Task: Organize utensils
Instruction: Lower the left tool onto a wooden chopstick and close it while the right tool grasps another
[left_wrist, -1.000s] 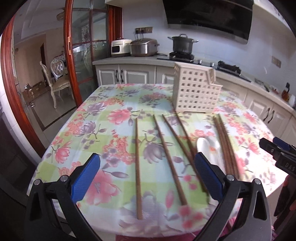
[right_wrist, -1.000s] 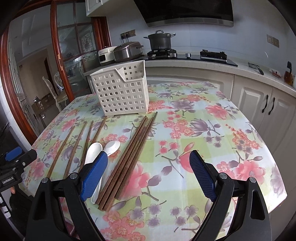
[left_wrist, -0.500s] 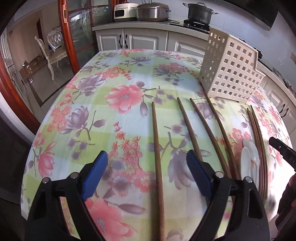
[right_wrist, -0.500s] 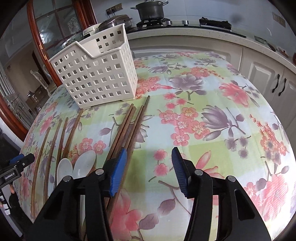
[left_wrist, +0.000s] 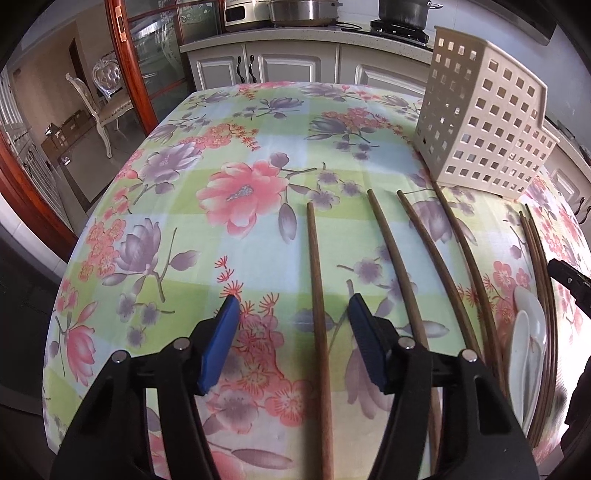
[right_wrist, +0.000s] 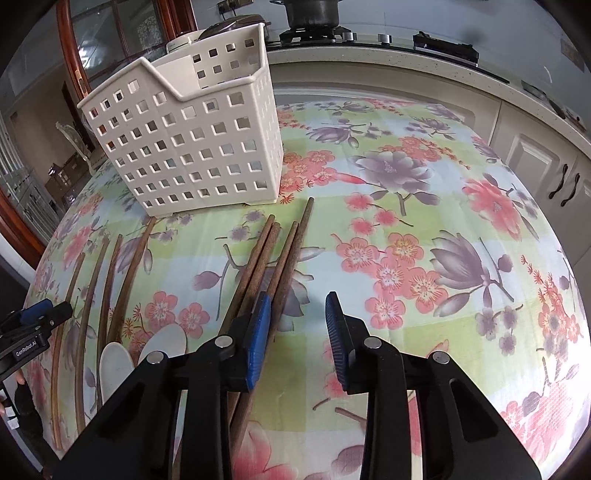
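My left hand-held gripper (left_wrist: 291, 308) hangs over the flowered table (left_wrist: 229, 155), jaws partly apart after closing in, one chopstick (left_wrist: 317, 295) lying between them untouched. Three more single chopsticks (left_wrist: 388, 243) fan out to its right, ahead of the white basket (left_wrist: 484, 125). Next come two white spoons (right_wrist: 118, 365), then a bundle of four chopsticks (right_wrist: 280, 251). My right hand-held gripper (right_wrist: 297, 314) is narrow, jaws just closing, its left pad beside that bundle's rightmost stick, only bare cloth between the pads.
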